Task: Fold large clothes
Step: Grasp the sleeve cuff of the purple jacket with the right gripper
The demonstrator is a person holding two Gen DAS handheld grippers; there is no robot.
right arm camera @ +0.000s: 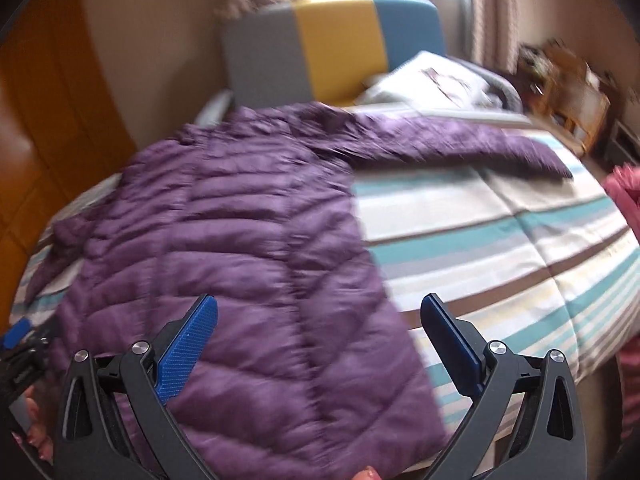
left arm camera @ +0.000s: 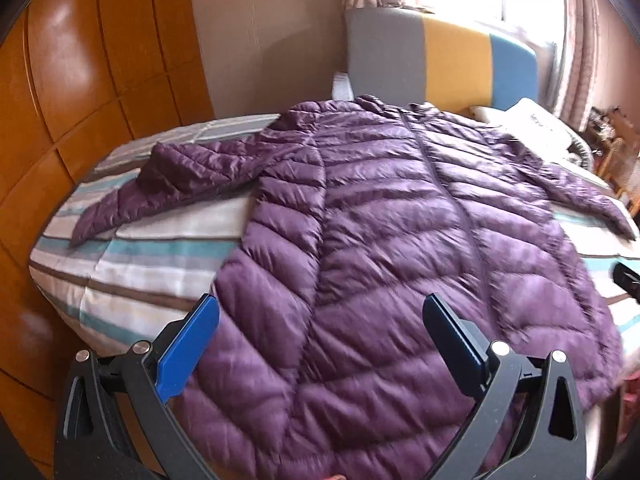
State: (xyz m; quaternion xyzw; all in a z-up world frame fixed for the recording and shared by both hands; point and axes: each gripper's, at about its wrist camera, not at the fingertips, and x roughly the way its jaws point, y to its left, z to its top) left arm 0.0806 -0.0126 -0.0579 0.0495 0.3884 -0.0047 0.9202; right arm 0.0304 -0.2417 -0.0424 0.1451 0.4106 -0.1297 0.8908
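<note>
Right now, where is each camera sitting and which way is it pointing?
Left wrist: on the left gripper at the bed's foot, facing the headboard over the purple jacket; open jaws show.
Right wrist: on the right gripper near the jacket's hem corner, facing the same way; open jaws, a fingertip and the left gripper's tip at the left edge show.
Shared: jacket, striped bedspread, headboard, window.

The purple jacket (left arm camera: 392, 240) hem runs out of the left wrist view's lower edge, behind the gripper frame. In the right wrist view its quilting smears with motion blur, and the clutter on the wooden shelf (right arm camera: 568, 84) is unreadable (shapes only). A pink item (right arm camera: 624, 192) is cut by the right edge.
</note>
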